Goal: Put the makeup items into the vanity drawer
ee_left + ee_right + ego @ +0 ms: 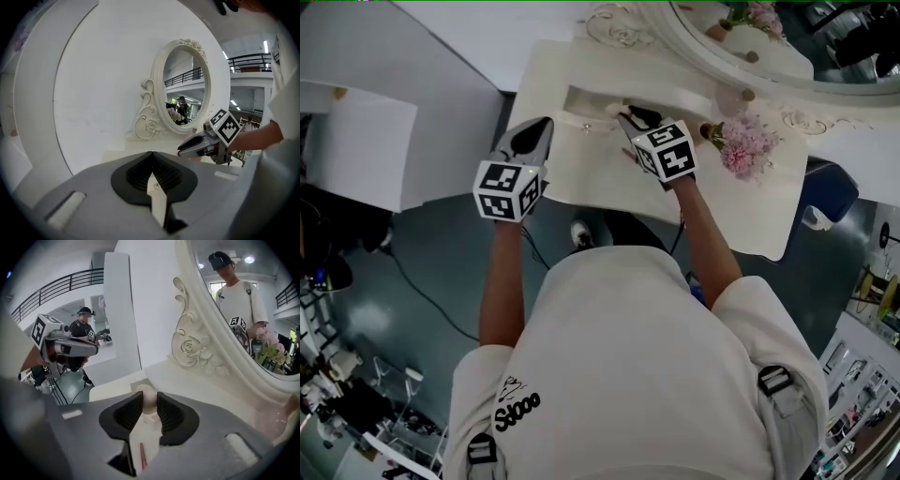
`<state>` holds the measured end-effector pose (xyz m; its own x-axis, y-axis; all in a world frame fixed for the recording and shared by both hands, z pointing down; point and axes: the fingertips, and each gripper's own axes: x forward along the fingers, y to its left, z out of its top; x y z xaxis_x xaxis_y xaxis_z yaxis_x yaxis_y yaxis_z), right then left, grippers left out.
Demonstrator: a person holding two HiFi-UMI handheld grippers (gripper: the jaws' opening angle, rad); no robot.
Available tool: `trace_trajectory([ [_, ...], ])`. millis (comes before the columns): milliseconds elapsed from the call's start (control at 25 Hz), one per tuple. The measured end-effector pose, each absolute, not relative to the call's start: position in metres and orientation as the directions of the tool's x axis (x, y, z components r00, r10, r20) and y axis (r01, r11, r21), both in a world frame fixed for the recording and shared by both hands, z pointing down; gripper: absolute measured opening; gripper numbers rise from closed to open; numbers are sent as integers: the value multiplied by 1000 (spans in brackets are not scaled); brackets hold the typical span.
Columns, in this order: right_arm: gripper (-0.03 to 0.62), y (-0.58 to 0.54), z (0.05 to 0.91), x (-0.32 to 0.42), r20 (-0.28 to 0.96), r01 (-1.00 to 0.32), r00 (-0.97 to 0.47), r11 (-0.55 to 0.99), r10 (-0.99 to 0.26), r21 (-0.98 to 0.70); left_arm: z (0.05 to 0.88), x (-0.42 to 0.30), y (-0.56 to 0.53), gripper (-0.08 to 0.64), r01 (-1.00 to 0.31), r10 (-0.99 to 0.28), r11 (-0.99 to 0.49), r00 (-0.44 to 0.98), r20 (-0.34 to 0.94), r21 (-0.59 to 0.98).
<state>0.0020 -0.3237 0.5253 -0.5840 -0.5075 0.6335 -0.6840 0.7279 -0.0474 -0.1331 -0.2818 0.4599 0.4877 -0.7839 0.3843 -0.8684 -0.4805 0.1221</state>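
Cream vanity, pink flowers, beige makeup sponge

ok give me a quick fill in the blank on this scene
The pale round makeup item is gripped by the ____. The left gripper holds ____ between its shut jaws. The flowers on the vanity are ____.
Missing: right gripper; nothing; pink.

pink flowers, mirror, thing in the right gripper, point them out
pink flowers (742, 148): head view, middle of the blooms
mirror (186, 86): left gripper view, on the glass
pale round item (148, 398): right gripper view, its top between the jaws
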Motion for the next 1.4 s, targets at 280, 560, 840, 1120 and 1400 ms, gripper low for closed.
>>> trace_trajectory([
  [280,104,-342,559,-33,676,-655,-591,751,-441,-82,464,-157,-282,18,-901,-805,-417,427,412,120],
  [560,121,-349,587,-41,720,-654,-573,748,-391,-115,471,-160,-284,18,-908,-802,-397,414,431,134],
  [840,150,-345,590,-29,714,-690,-563,713,-416,-128,473,-152,-284,18,-896,-788,-423,438,432,138],
  [1120,155,-311,607,24,757,-726,-488,683,-435,-77,473,-132,-279,18,-870,-764,-473,484,427,139],
  [1400,158,-258,660,51,857,-676,-415,734,-306,-65,482,-111,-272,18,-843,-728,-516,524,443,150],
])
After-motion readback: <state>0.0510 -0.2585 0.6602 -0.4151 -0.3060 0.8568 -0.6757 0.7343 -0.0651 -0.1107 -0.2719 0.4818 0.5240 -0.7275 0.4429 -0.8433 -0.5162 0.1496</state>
